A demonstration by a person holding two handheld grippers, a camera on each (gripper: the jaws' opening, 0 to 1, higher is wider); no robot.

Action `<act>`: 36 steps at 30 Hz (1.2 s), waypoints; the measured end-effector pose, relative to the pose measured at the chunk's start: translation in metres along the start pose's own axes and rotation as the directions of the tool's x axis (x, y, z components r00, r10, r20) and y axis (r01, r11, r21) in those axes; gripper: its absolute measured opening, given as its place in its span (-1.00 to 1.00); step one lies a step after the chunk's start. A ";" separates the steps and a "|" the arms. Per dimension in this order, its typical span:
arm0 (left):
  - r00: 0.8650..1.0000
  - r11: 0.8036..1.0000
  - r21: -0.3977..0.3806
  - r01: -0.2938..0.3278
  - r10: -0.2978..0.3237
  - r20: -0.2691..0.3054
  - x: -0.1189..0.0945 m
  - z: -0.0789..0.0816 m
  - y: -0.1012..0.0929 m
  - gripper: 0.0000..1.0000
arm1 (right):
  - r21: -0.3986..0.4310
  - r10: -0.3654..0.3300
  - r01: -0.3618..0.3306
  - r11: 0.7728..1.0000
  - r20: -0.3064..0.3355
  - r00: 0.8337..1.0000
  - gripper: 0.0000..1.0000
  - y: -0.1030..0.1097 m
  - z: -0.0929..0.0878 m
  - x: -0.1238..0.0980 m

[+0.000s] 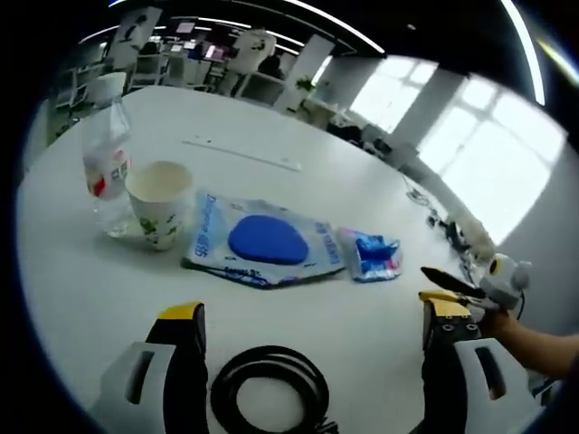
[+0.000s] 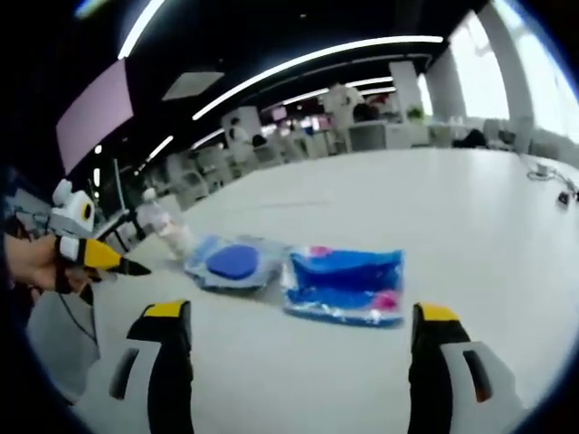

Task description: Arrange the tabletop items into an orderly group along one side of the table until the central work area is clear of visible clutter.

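Note:
A clear plastic bottle (image 1: 107, 167) stands at the left of the white table (image 1: 298, 185), with a paper cup (image 1: 161, 203) touching it on the right. Beside the cup lies a clear packet with a round blue pad (image 1: 262, 242), then a small blue packet (image 1: 373, 256). My left gripper (image 1: 312, 309) is open, short of these items, over a black cable coil (image 1: 271, 384). My right gripper (image 2: 300, 312) is open just in front of the blue packet (image 2: 348, 282); the clear packet (image 2: 233, 262) and bottle (image 2: 167, 231) lie beyond. Each gripper shows in the other's view (image 1: 452, 287) (image 2: 99, 258).
A thin white strip (image 1: 240, 152) lies farther back on the table. A hand (image 1: 534, 348) holds the right gripper at the table's right edge. Cables (image 2: 552, 185) lie near the far edge. Office desks and chairs (image 1: 244, 77) stand beyond the table.

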State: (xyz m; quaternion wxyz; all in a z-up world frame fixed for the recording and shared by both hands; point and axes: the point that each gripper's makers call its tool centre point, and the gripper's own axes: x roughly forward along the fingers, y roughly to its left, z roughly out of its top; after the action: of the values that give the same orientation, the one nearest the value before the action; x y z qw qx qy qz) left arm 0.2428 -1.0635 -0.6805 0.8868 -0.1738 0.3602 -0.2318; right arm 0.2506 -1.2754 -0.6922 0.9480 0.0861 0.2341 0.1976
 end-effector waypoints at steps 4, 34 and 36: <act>1.000 1.000 -0.004 -0.011 0.011 0.005 -0.010 -0.001 0.011 0.99 | 0.003 0.005 -0.005 1.000 0.010 1.000 0.96 0.012 0.003 0.000; 0.999 0.995 0.091 -0.029 0.032 -0.029 -0.042 -0.015 0.051 0.92 | 0.010 0.065 -0.065 0.998 -0.005 0.998 0.84 0.080 -0.005 0.001; 0.998 0.994 0.105 -0.041 0.046 -0.042 -0.044 -0.018 0.056 0.91 | 0.006 0.082 -0.082 0.997 -0.012 0.997 0.83 0.090 -0.007 0.006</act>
State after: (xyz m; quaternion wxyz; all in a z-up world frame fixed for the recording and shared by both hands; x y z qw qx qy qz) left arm 0.2175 -0.9960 -0.6948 0.8913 -0.1141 0.3706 -0.2349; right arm 0.2214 -1.1908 -0.6779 0.9374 0.0971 0.2369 0.2361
